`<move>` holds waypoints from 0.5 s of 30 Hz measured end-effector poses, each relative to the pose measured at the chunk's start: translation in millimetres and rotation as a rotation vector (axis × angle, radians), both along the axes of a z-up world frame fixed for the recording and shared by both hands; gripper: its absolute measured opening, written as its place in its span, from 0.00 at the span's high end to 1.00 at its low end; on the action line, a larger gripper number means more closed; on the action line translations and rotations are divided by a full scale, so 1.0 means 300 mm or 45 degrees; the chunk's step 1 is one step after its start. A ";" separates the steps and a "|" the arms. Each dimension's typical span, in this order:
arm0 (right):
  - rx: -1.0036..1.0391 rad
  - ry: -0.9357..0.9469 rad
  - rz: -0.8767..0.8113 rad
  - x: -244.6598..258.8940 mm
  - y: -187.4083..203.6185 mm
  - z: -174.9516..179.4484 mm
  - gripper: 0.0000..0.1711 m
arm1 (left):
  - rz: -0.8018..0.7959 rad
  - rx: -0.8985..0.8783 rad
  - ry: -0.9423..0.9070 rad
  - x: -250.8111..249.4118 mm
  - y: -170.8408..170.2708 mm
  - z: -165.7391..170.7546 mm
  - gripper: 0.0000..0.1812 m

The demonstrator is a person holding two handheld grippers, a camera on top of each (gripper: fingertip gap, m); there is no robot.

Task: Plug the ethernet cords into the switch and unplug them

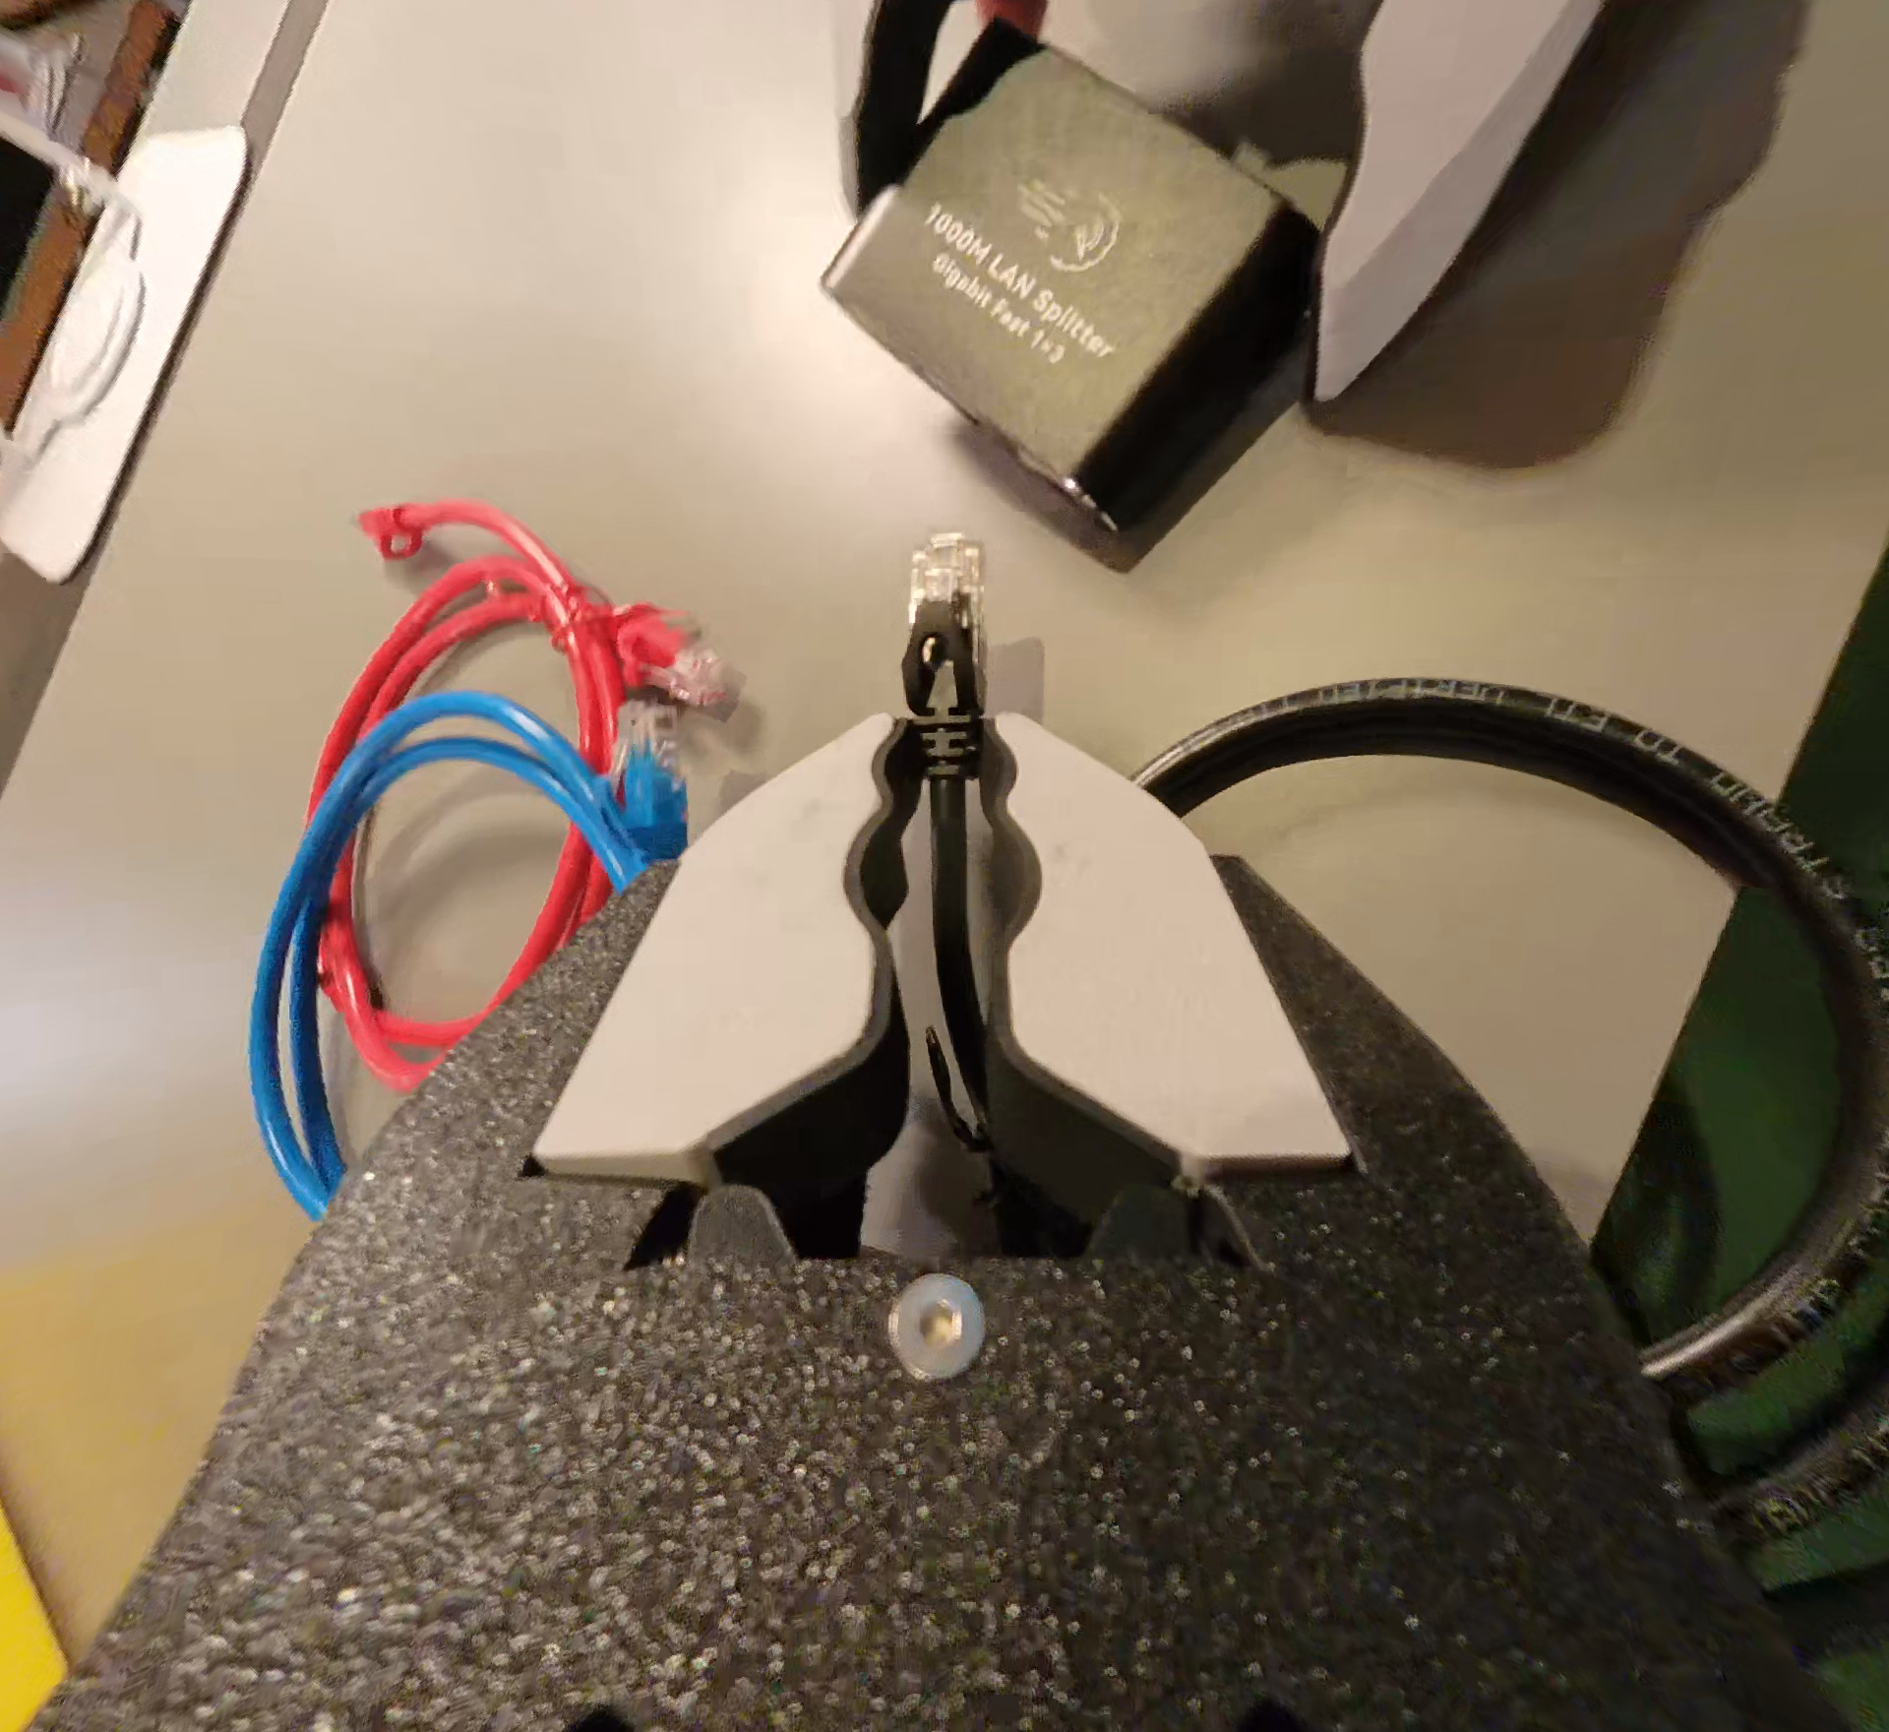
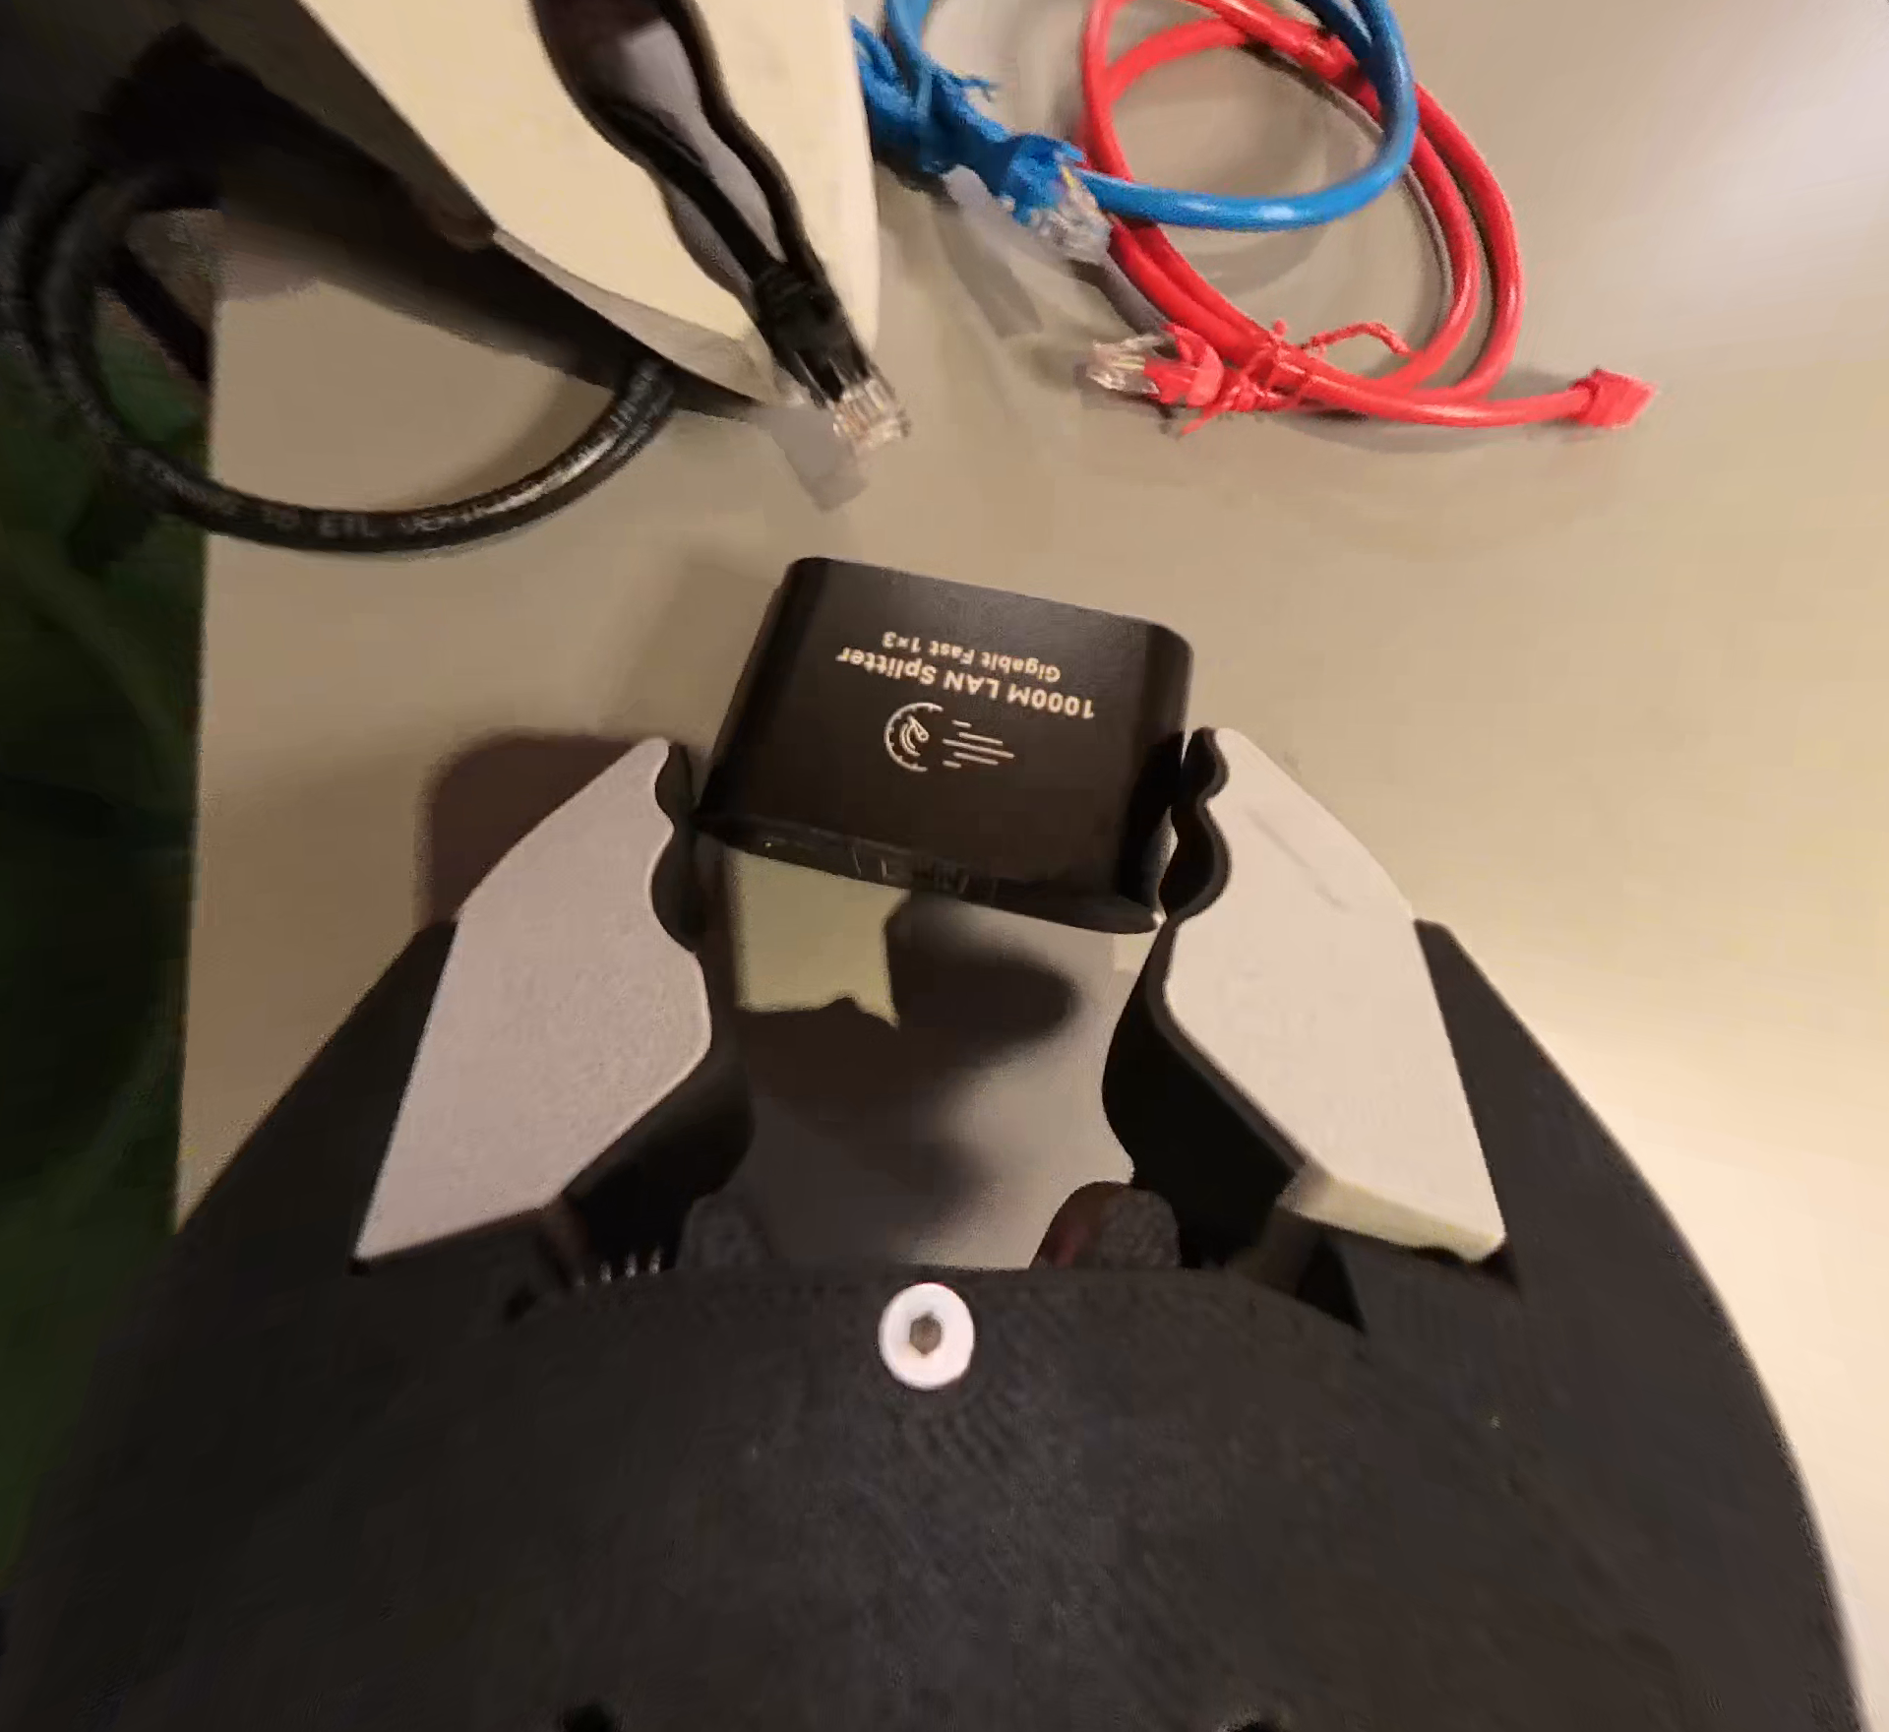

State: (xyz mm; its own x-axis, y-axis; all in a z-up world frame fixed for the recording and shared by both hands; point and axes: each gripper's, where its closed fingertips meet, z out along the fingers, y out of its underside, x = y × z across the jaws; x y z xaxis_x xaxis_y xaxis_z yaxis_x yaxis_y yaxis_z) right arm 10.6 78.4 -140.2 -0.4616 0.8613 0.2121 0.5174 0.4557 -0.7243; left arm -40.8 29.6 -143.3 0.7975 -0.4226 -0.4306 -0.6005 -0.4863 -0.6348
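My left gripper (image 1: 946, 732) is shut on a black ethernet cord (image 1: 946, 661); its clear plug sticks out past the fingertips and points toward the black switch box (image 1: 1073, 292), a short gap away. My right gripper (image 2: 935, 778) is shut on the switch (image 2: 951, 742), clamping its two sides and holding it just above the grey table. In the right wrist view the left gripper (image 2: 808, 354) with the black plug (image 2: 859, 410) is at the upper left. A red cord (image 1: 460, 763) and a blue cord (image 1: 337, 916) lie coiled on the table, unplugged.
The black cord's slack loops to my left gripper's right (image 1: 1636, 783) over the table edge beside green cloth (image 1: 1789, 1172). A white flat object (image 1: 112, 354) lies at the table's far left edge. The red (image 2: 1431, 272) and blue (image 2: 1176, 47) coils also show in the right wrist view. Some 8 cm of space lies between my two pairs of fingers.
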 end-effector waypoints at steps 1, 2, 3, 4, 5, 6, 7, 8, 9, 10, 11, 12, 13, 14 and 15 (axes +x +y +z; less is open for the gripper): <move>-0.007 0.022 0.043 0.009 -0.010 0.007 0.48 | -0.046 0.009 0.003 0.014 0.001 0.002 0.93; -0.021 0.044 0.073 0.015 -0.019 0.018 0.48 | -0.080 0.011 -0.002 0.026 0.001 0.002 0.93; -0.032 0.072 0.108 0.019 -0.030 0.029 0.48 | -0.106 0.005 0.002 0.034 0.000 0.001 0.93; -0.047 0.091 0.139 0.024 -0.040 0.038 0.48 | -0.132 0.001 0.016 0.040 -0.002 0.000 0.93; -0.060 0.103 0.156 0.028 -0.047 0.044 0.48 | -0.163 -0.003 0.028 0.048 -0.005 -0.002 0.93; -0.069 0.113 0.173 0.031 -0.052 0.049 0.48 | -0.207 -0.003 0.033 0.061 -0.010 -0.002 0.94; -0.077 0.120 0.186 0.034 -0.056 0.052 0.49 | -0.255 0.004 0.027 0.078 -0.015 -0.001 0.93; -0.087 0.119 0.190 0.036 -0.057 0.054 0.49 | -0.278 0.008 0.015 0.088 -0.018 0.001 0.93; -0.092 0.109 0.182 0.037 -0.052 0.052 0.49 | -0.279 0.005 0.008 0.090 -0.018 0.000 0.93; -0.087 0.098 0.176 0.039 -0.046 0.047 0.54 | -0.277 0.001 0.007 0.090 -0.018 0.000 0.93; -0.089 0.127 0.177 0.041 -0.041 0.057 0.85 | -0.277 -0.001 0.010 0.090 -0.018 0.000 0.93; -0.066 0.196 0.094 0.021 -0.009 0.076 0.95 | -0.276 -0.004 0.011 0.090 -0.018 -0.001 0.93; -0.056 0.184 0.076 0.022 0.006 0.074 0.93 | -0.276 -0.005 0.013 0.090 -0.018 -0.001 0.93; -0.066 0.153 0.057 0.026 0.019 0.065 0.85 | -0.275 -0.004 0.012 0.089 -0.018 -0.001 0.93; -0.071 0.137 0.028 0.028 0.033 0.061 0.80 | -0.275 -0.003 0.008 0.089 -0.018 0.000 0.93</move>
State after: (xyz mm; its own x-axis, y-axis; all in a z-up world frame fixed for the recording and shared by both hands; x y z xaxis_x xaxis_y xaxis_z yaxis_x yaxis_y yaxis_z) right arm 18.8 88.4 -121.9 -0.4574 0.8633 0.2134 0.4259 0.4233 -0.7996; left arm -14.1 24.1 -143.4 0.6857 -0.5842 -0.4342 -0.6948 -0.3475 -0.6296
